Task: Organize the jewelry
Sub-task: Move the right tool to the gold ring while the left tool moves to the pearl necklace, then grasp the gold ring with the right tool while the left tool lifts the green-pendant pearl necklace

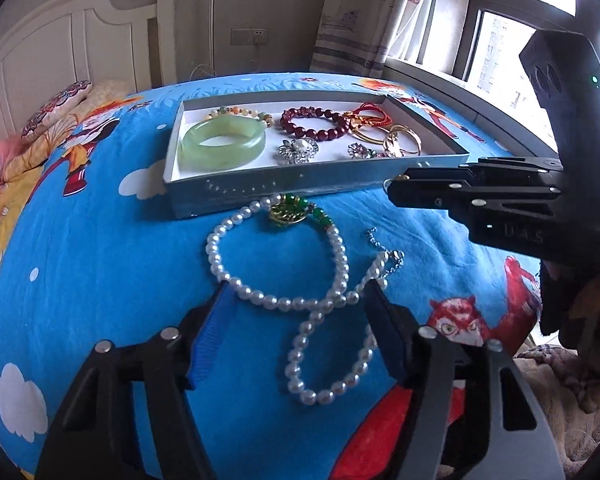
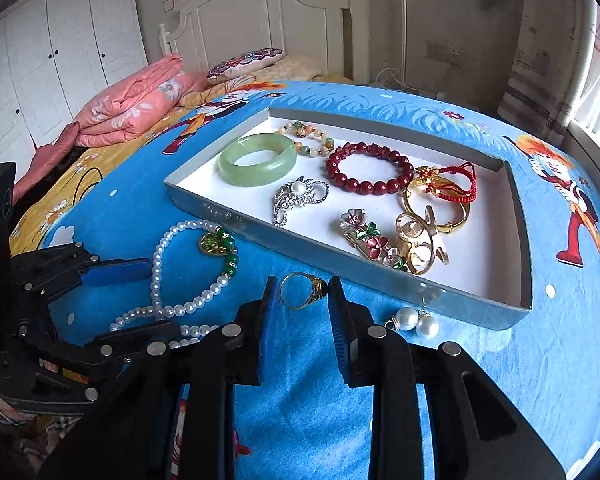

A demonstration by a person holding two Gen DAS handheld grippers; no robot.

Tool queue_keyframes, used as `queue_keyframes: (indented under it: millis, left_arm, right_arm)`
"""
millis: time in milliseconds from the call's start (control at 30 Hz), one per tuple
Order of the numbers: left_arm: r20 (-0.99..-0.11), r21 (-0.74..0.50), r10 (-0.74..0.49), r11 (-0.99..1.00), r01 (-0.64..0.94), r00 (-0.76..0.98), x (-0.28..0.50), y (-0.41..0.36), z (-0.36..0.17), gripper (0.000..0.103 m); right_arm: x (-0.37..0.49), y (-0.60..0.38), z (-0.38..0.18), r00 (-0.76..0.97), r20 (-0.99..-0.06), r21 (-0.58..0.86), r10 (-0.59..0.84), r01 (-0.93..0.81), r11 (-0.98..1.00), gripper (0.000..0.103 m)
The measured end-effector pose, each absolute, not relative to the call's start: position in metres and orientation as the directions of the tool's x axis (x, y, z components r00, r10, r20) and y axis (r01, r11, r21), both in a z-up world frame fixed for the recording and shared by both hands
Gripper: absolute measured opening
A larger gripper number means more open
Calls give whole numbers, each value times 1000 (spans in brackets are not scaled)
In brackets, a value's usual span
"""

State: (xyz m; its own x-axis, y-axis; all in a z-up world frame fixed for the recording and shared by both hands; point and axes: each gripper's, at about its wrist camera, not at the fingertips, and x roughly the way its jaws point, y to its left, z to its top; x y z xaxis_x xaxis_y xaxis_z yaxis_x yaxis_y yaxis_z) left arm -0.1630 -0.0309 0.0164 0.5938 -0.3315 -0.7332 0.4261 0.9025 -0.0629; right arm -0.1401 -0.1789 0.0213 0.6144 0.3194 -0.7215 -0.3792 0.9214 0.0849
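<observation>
Meanwhile right gripper (image 2: 302,294) jaws straddle gold ring (image 2: 300,290), untouched

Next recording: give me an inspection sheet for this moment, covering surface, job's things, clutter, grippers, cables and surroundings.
Surface: blue cartoon bedsheet.
Job's things: shallow tray holds a green bangle, a red bead bracelet, a silver brooch and gold pieces; pearl necklace, gold ring and pearl earrings lie on the sheet outside it.
Clutter: folded pink quilt, pillow.
Grippers: left gripper open astride the necklace; right gripper open around the ring.
Cables: a thin white one by the wall socket.
Surroundings: headboard, wardrobe, window.
</observation>
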Motion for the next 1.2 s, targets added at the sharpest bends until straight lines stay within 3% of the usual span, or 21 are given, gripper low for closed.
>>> queue_keyframes:
  millis: [33, 133, 367, 1200]
  left_arm:
    - [-729, -36, -323, 898, 438, 603, -164, -36, 15, 54]
    - [-719, 65, -288, 878, 474, 632, -172, -49, 15, 7]
    - [-684, 46, -305, 889, 456, 663, -172, -39, 30, 7]
    - [-417, 228, -309, 875, 427, 855, -145, -55, 209, 7]
  right_arm:
    - [-140, -181, 22, 617, -719, 89, 320, -375, 923, 26]
    - [-139, -189, 24, 624, -712, 101, 322, -363, 926, 26]
    - [-145, -196, 29, 633, -693, 122, 346, -370, 921, 26]
    - [-146, -248, 65, 713, -616, 151, 333, -308, 939, 26]
